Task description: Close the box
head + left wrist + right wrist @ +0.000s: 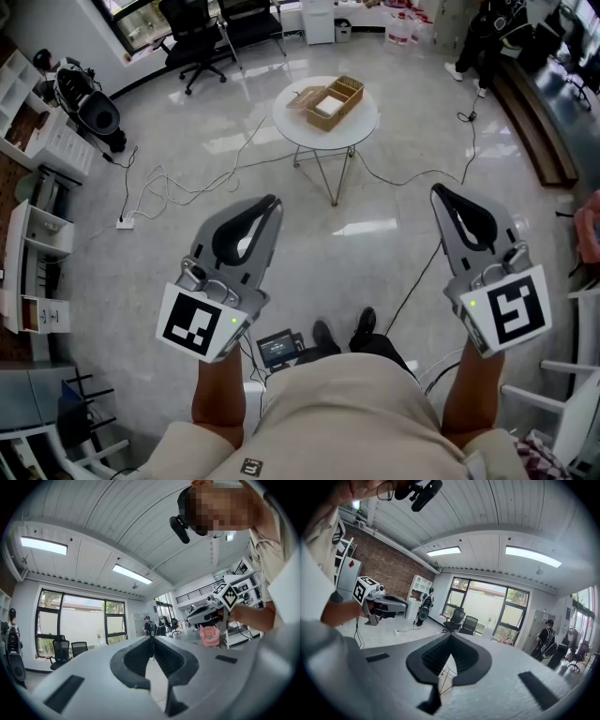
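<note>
A brown cardboard box [329,102] stands open on a small round white table [361,129] far ahead of me, its flaps spread and something white inside. Both grippers are held up well short of the table, apart from the box. In the head view my left gripper [274,201] is at lower left and my right gripper [437,191] at lower right. Each has its jaws shut together with nothing between them. The left gripper view shows its closed jaw tips [152,637] against the room, and the right gripper view shows the same [450,635]. Neither gripper view shows the box.
Cables [187,187] and a power strip [124,223] lie on the glossy floor left of the table. Black office chairs [199,36] stand at the back, shelves [37,244] at left, a white chair [572,403] at lower right. A small device [278,349] sits by my feet.
</note>
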Action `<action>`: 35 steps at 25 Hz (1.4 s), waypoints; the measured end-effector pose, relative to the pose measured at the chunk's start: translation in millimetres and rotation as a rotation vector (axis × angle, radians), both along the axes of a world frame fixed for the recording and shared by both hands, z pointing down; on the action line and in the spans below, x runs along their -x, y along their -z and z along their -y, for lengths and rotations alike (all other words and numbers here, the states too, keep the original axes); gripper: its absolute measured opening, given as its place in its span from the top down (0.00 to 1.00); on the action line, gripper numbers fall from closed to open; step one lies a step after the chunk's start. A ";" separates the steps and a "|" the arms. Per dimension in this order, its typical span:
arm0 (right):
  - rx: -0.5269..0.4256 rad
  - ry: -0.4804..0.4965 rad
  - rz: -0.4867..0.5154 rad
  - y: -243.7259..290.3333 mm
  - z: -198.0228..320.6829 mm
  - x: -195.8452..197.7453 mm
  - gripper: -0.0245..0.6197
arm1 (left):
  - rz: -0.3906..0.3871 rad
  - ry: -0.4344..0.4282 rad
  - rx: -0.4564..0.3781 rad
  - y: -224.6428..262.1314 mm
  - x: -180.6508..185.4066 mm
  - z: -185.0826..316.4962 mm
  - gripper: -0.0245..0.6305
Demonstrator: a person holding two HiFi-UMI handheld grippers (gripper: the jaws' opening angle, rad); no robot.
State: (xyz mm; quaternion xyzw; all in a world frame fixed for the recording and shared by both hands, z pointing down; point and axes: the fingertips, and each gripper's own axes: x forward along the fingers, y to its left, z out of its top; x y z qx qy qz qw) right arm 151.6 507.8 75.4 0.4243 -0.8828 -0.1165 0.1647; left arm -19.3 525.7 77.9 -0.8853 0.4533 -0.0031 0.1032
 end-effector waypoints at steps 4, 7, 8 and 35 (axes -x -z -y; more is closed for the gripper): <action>0.008 -0.006 0.001 -2.9 0.9 2.4 0.98 | 0.001 -0.004 0.005 -3.3 3.3 1.7 0.93; 0.010 -0.008 0.014 -2.4 0.4 6.3 0.98 | 0.000 -0.006 0.006 -3.8 8.2 1.5 0.93; 0.009 -0.009 0.022 -1.3 -0.5 7.9 0.97 | 0.000 -0.007 0.006 -3.4 10.3 0.7 0.93; 0.043 0.075 0.104 -17.3 149.1 14.8 0.97 | -0.007 0.073 0.003 -11.1 19.0 121.2 0.93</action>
